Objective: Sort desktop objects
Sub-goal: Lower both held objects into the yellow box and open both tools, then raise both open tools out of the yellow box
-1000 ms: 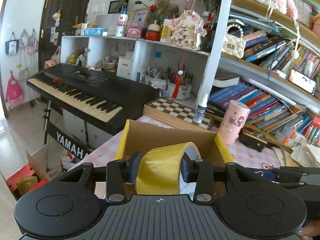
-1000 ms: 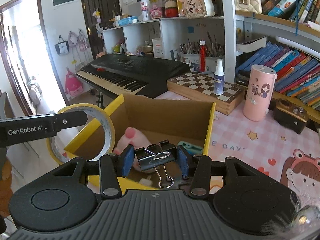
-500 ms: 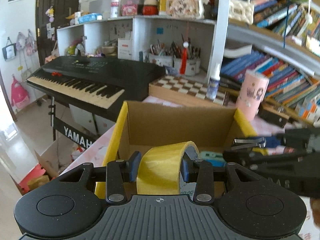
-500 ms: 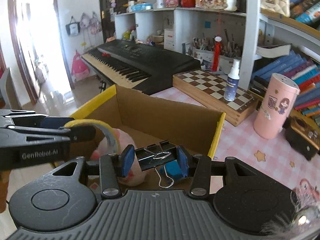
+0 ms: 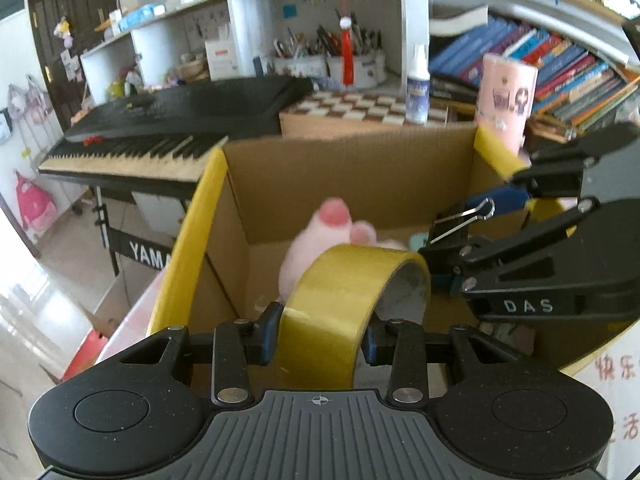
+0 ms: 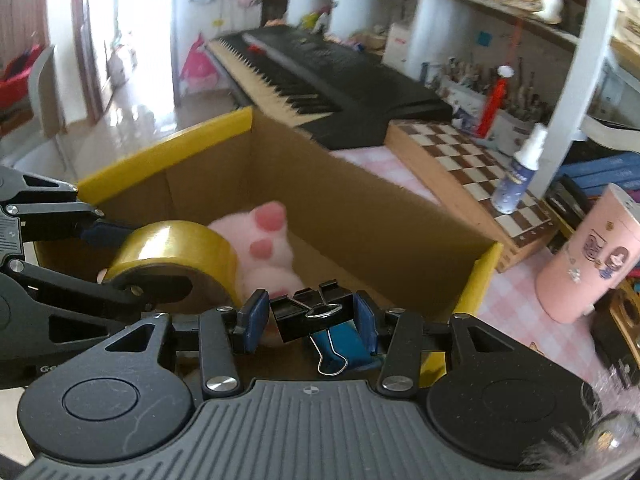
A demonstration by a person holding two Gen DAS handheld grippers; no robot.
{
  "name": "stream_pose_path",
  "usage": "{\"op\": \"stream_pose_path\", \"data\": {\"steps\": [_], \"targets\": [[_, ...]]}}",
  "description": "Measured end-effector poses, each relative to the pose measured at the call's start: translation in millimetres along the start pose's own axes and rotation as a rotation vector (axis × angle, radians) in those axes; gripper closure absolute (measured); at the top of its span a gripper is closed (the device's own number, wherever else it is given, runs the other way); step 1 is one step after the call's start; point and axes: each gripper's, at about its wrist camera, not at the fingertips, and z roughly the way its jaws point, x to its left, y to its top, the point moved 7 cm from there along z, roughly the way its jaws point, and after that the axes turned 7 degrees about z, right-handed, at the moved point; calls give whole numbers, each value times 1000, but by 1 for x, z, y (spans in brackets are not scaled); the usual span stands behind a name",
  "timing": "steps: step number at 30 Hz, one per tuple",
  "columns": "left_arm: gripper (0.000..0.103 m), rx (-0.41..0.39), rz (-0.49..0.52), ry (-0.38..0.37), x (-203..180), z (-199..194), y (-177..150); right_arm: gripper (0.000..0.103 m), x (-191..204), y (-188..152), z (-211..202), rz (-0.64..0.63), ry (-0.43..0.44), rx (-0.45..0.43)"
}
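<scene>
the left claw grips a light, stiff tape roll across its width over the cardboard box, while the right claw pinches a small, hard binder clip by its body.

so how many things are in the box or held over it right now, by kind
tape roll: 1, in the left hand-held gripper
binder clip: 1, in the right hand-held gripper
pink plush toy: 1, in the box
total: 3
</scene>
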Motion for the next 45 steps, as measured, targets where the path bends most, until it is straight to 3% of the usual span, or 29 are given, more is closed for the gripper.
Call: {"op": "stream_pose_path", "data": {"steps": [5,10,15,18,26,34,45], "targets": [[64,10,-32,1,3,4,-2,60,9,-2,8,-84,6,63],[61,13,-44,4,6,5,-4,60,7,-5,16,-78,31,138],[58,-15,-25,20,4,-2,-2,59,7,-5,17,-64,23,140],[50,-50,-5,29,2,-9,2,59,4,-3,17,-37,25,136],[17,-123,-36,70,10,-35,6,56,3,-3,-8,47,7,53],[12,-213,-118,60,18,-65,9,55,-4,-16,-59,191,-66,-77],[12,-291,-75,1,-3,-95,-2,55,-5,-56,-126,395,-242,-218]]}}
